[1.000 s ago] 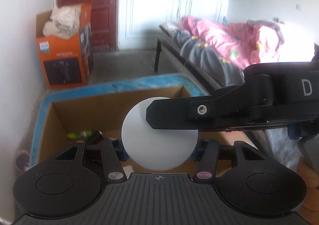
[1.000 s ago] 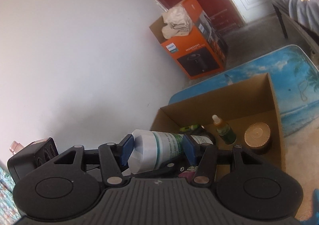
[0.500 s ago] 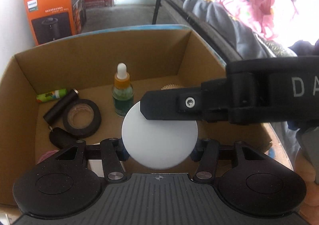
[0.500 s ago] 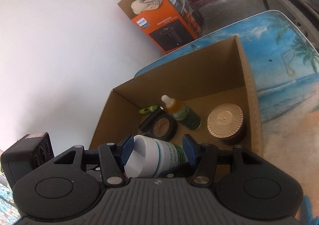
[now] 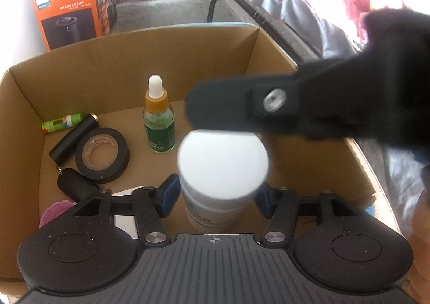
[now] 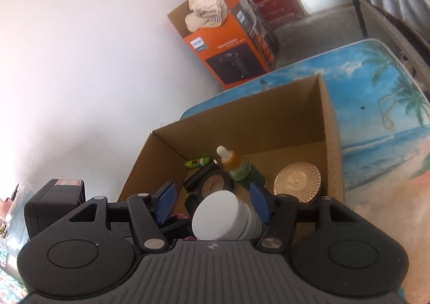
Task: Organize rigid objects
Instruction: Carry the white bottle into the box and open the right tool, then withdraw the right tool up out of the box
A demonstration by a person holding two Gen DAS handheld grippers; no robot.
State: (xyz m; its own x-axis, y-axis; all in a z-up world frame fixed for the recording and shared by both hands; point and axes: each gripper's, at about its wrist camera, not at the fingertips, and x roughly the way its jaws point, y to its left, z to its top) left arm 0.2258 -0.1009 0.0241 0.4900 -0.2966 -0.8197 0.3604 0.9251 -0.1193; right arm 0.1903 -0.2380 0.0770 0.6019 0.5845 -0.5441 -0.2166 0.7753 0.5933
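Note:
A white-capped bottle [image 5: 223, 166] with a green-and-white label sits between the spread blue pads of my left gripper [image 5: 215, 195], over the open cardboard box [image 5: 80, 67]. The pads do not touch it. The same bottle [image 6: 223, 219] shows between the parted blue pads of my right gripper [image 6: 212, 203], also untouched. My right gripper's black body [image 5: 295, 105] crosses the left wrist view above the bottle, blurred. Whether the bottle is falling or resting in the box I cannot tell.
The box holds a green dropper bottle [image 5: 158, 121], a black tape roll [image 5: 102, 154], a black tube [image 5: 72, 140], a small green tube [image 5: 60, 123], and a gold round lid [image 6: 297, 180]. The box sits on a beach-print table [image 6: 389, 105]. An orange carton [image 6: 233, 45] stands behind.
Both grippers' pads have spread apart and let go of the white-capped bottle. The bottle has dropped lower toward the box. The right gripper has lifted up and away.

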